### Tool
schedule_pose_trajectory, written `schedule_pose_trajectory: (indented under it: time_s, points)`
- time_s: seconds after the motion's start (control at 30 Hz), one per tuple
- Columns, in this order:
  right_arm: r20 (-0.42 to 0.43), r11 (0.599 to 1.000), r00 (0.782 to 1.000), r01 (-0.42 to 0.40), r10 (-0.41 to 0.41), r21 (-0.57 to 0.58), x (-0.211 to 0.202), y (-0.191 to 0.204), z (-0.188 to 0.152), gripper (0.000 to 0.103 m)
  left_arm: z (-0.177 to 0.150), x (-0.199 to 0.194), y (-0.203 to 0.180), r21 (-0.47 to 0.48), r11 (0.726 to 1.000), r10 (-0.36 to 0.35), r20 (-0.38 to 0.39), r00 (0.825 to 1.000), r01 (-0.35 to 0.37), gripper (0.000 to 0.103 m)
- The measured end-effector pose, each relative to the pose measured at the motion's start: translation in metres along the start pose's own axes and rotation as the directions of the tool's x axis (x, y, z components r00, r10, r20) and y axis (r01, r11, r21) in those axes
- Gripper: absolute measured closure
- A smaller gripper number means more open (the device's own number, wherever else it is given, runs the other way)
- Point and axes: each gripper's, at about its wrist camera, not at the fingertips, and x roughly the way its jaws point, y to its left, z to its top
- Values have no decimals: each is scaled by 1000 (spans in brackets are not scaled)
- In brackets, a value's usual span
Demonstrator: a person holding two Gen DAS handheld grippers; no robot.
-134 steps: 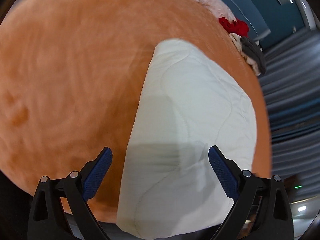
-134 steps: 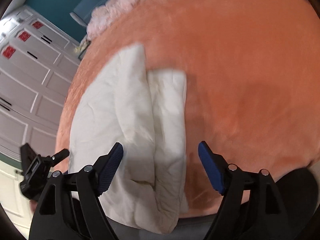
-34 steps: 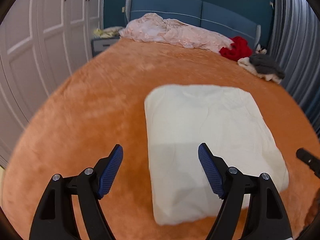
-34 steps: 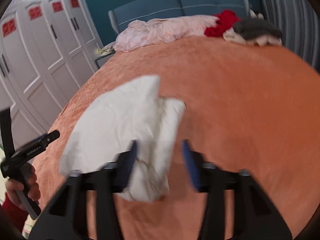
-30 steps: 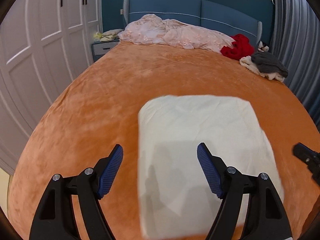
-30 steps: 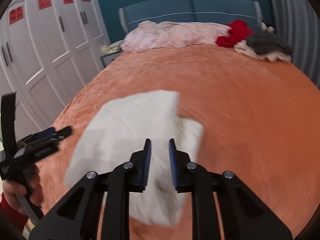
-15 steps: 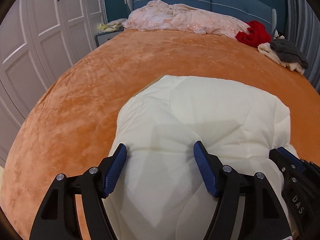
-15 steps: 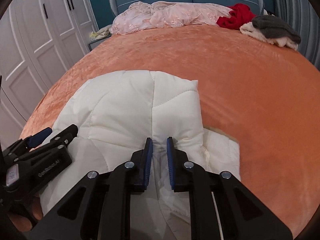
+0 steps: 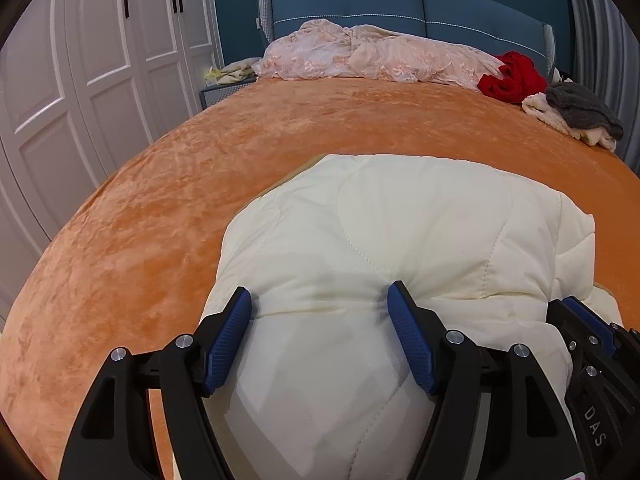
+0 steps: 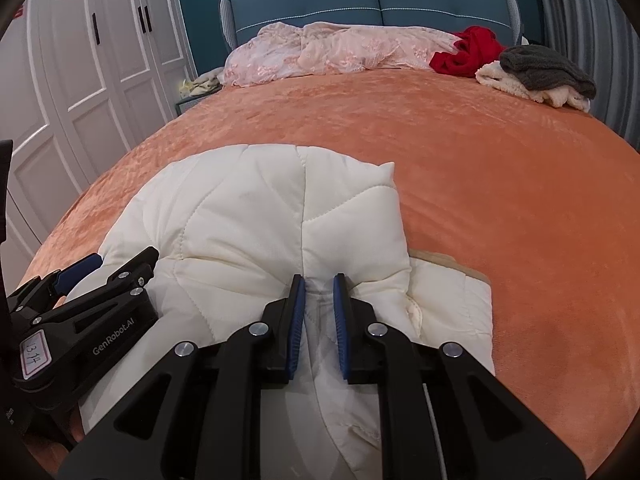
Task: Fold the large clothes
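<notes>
While a padded white garment [image 9: 400,240] lies bunched at the near edge of an orange bed [image 9: 200,184], both grippers sit on its near side, so the step in hand looks like taking hold of the bundle for another fold or a lift. The left gripper [image 9: 320,308] stands wide, its blue pads [image 9: 230,332] pressed into the puffy fabric on either side of a thick hump, the cloth dimpling at the right pad; it appears to be clasping that hump. The right gripper [image 10: 319,300] is nearly closed, with a thin pleat of the white fabric pinched between its pads [image 10: 298,320]. From the right wrist view the left gripper shows at the lower left, resting on the garment's left part, and the two are near each other. A tan lining or underside peeks out at the garment's right edge [image 10: 452,260]. The next move probably calls for both holds to stay firm and travel together, since the slippery quilted layers could slide apart or spring open. At the far end, by a blue headboard [image 9: 400,4], lie a pink cover [image 9: 360,56], a red cloth [image 9: 512,78] and a grey and cream pile [image 9: 576,114]. White wardrobes [image 9: 100,60] stand to the left.
</notes>
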Motion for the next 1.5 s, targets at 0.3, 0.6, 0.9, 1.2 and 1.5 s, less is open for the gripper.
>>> schedule_pose_trajectory:
  time_s: [0.3, 0.6, 0.9, 1.2, 1.5]
  points:
    - [-117, 999, 992, -39, 43, 35, -54, -4, 14, 87, -2, -38, 19, -17, 998, -63, -55, 997, 62, 30]
    - [-274, 999, 961, 18, -29, -43, -121, -9, -56, 90, -66, -116, 39, 6, 997, -71, -153, 986, 73, 29]
    - [-255, 997, 967, 39, -22, 61, -206, -9, -76, 83, -86, -183, 35, 21, 998, -48, -186, 981, 53, 29]
    - [-163, 999, 986, 40, -38, 8, -279, 6, -90, 68, -108, -257, 29, 35, 999, -27, -161, 987, 33, 29]
    - [-160, 1000, 987, 25, -27, -10, -327, 19, -114, 59, -133, -309, 29, 28, 1000, -5, -151, 989, 10, 29]
